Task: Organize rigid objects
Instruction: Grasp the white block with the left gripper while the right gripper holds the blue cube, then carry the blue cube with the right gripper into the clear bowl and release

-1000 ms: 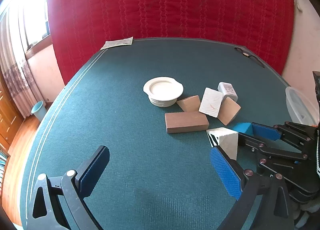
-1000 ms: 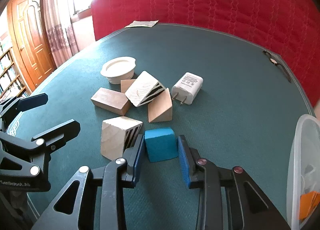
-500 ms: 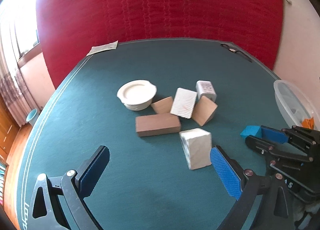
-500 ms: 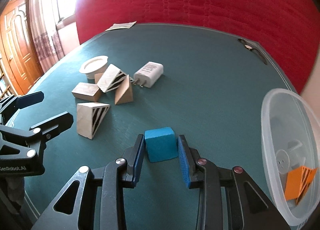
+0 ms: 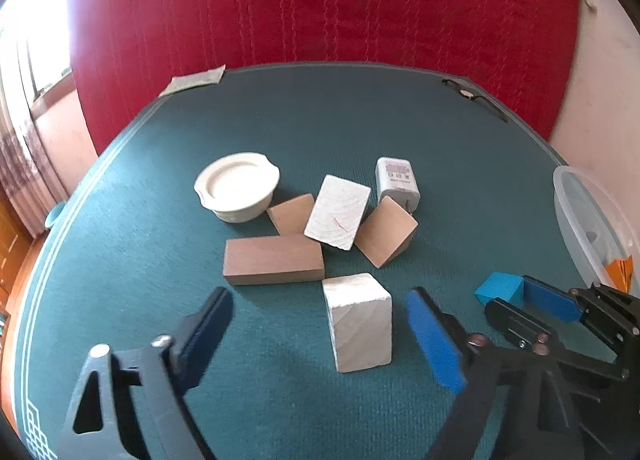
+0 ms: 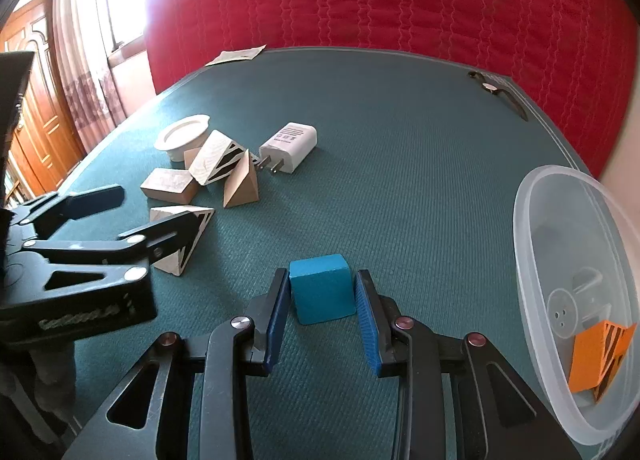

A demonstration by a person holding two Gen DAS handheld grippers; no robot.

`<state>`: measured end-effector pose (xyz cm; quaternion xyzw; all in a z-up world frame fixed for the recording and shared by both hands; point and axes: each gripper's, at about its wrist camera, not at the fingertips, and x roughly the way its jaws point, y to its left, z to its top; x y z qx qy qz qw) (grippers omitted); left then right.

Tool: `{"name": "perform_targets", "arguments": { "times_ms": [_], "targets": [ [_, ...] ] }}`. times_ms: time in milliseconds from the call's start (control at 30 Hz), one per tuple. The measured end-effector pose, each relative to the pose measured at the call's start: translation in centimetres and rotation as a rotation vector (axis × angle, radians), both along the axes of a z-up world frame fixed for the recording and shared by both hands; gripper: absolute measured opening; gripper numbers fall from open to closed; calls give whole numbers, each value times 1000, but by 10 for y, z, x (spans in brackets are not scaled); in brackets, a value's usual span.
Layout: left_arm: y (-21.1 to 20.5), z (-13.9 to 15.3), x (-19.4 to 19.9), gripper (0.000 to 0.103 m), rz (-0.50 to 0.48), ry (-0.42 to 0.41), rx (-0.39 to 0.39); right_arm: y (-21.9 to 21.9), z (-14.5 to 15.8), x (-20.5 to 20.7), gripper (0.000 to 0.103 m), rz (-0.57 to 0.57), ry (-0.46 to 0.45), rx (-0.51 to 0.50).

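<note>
Blue pads of the right gripper (image 6: 322, 300) are pressed on the two side faces of a blue cube (image 6: 322, 287), so it is clamped narrow on that block, which sits dead centre between the fingers, just above the green felt table (image 6: 400, 164). At about three o'clock from it stands a clear plastic tub (image 6: 536, 228) holding an orange striped piece (image 6: 596, 360). At nine o'clock the left gripper (image 5: 320, 328) is closing with its jaws wide; a pale wooden wedge (image 5: 358, 320) stands between them, nearer the right pad, and neither pad touches it. Beyond the wedge, toward twelve o'clock, lie a brown rectangular block (image 5: 272, 260), a light striped wedge (image 5: 338, 212), two tan triangular blocks (image 5: 386, 232), a white charger (image 5: 396, 180) and a white round dish (image 5: 236, 186). A second ago the blue cube lay right beside the pale wedge; now it is well apart from it and close to the tub. The left gripper's jaws were then spread widest with the wedge outside its right finger; now the wedge sits inside them.
</note>
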<state>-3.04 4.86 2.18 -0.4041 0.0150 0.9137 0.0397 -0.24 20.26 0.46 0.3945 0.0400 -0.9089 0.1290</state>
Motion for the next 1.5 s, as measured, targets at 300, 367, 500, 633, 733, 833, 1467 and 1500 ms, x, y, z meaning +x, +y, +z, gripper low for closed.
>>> {"name": "perform_targets", "arguments": {
  "times_ms": [300, 367, 500, 633, 733, 833, 1467, 1500],
  "targets": [
    [4, -8, 2, 56, -25, -26, 12, 1, 0, 0, 34, -1, 0, -2],
    [5, -8, 3, 51, -36, -24, 17, 1, 0, 1, 34, -4, 1, -3],
    [8, -7, 6, 35, -70, -20, 33, 1, 1, 0, 34, -5, 4, -4],
    [8, -7, 7, 34, -77, -15, 38, 1, 2, 1, 34, -3, 8, -12],
    [6, -7, 7, 34, -75, -15, 40, 2, 3, 3, 33, -3, 15, -17],
    [5, -4, 6, 34, -69, -9, 35, 3, 6, 4, 32, -5, 21, -28],
    [11, 4, 11, 34, -89, 17, 23, 30, 48, 13, 32, -59, 116, -98],
    [10, 4, 11, 34, -89, 17, 23, 36, 53, 13, 32, -76, 129, -105]
  ]
}}
